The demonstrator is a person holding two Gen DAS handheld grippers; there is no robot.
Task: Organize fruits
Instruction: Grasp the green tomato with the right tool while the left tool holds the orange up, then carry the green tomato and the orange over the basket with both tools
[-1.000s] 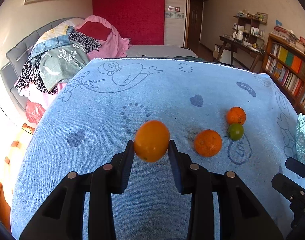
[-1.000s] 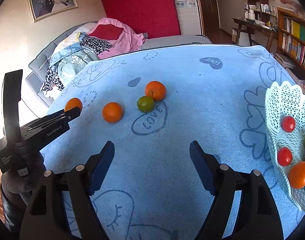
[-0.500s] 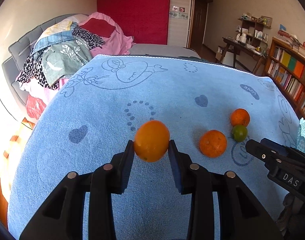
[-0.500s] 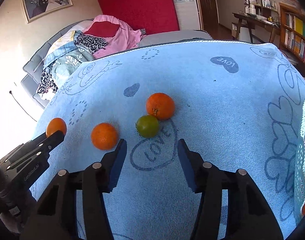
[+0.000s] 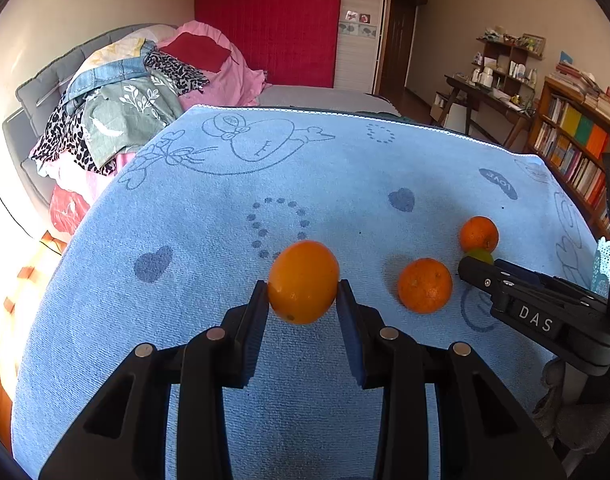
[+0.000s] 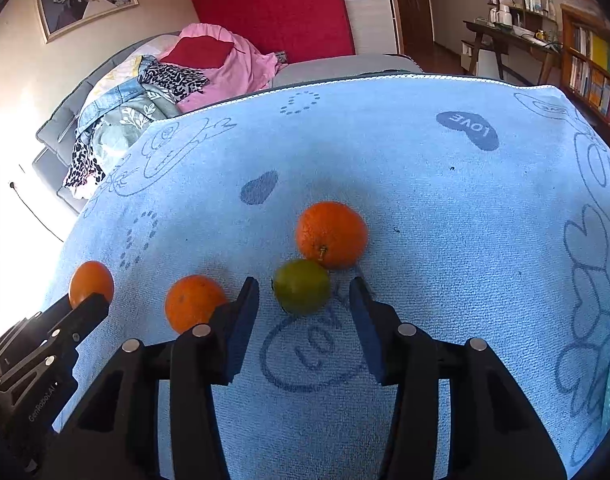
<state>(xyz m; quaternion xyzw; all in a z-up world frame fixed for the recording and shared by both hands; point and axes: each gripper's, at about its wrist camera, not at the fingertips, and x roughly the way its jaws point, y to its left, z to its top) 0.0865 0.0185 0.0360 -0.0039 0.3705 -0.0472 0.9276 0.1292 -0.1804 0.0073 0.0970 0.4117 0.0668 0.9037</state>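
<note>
Left tool [image 5: 303,294] grips a smooth orange [image 5: 303,282] above the terry towel [image 5: 225,184] covering the counter. Right tool [image 6: 304,296], jaws wide, flanks the green lime [image 6: 301,287], which touches a dimpled orange [image 6: 331,234]. Towel's far edge lies well apart.

In the left wrist view, the right gripper [image 5: 471,270] hides most of the green citrus fruit [image 5: 480,256], leaving only its top showing. A white lattice basket [image 5: 601,262] is cut off at the right edge (a sliver in the right wrist view too). The orange [image 6: 191,304] lying left of that fruit is partly covered by the right gripper's finger [image 6: 243,312]. Book titles on the bookshelf [image 5: 577,148] are too small to read.
</note>
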